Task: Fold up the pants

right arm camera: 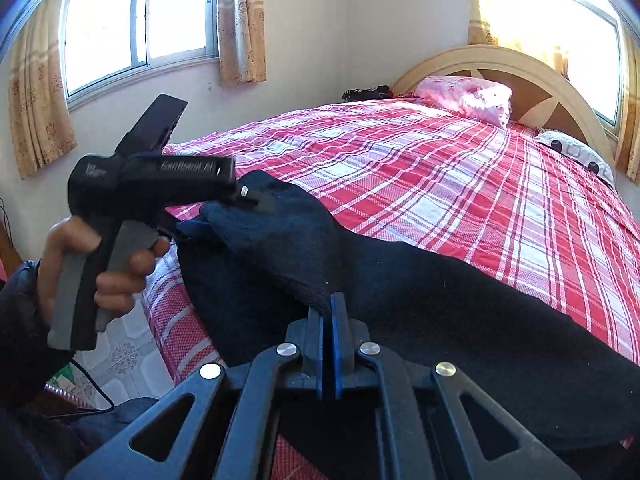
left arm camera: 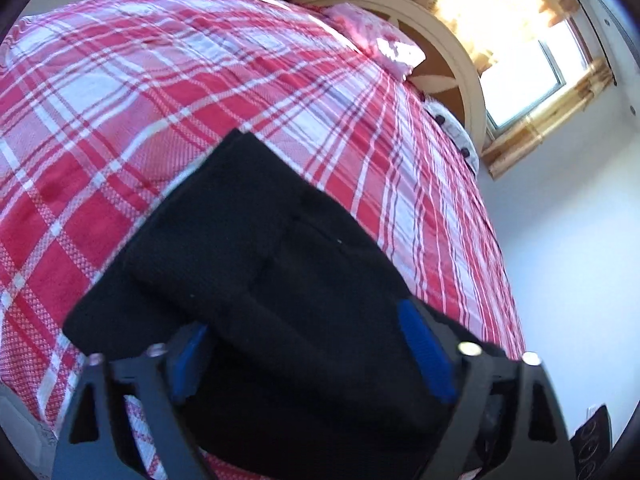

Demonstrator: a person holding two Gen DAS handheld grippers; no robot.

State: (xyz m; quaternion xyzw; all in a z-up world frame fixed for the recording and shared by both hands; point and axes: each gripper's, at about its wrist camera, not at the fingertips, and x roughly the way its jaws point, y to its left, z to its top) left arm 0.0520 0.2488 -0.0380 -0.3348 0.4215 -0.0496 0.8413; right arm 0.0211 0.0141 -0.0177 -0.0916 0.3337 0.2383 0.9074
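Observation:
Black fleece pants [left arm camera: 260,220] lie along the near edge of a bed with a red and white plaid cover [left arm camera: 120,92]. In the left wrist view my left gripper [left arm camera: 302,316] stands open, its blue pads [left arm camera: 424,344] wide apart on either side of a thick fold of the pants, their inner faces bare. From the right wrist camera, my right gripper [right arm camera: 331,300] is shut on a raised ridge of the pants [right arm camera: 460,304]. A hand holds the left gripper [right arm camera: 256,200] at the left end of the pants, its tips on the cloth.
A pink pillow [right arm camera: 468,98] and a white spotted pillow [right arm camera: 576,152] lie by the wooden headboard [right arm camera: 520,68]. Curtained windows [right arm camera: 136,20] stand behind and beside the bed. A tiled floor [right arm camera: 124,344] with a black cable runs along the bed's left side.

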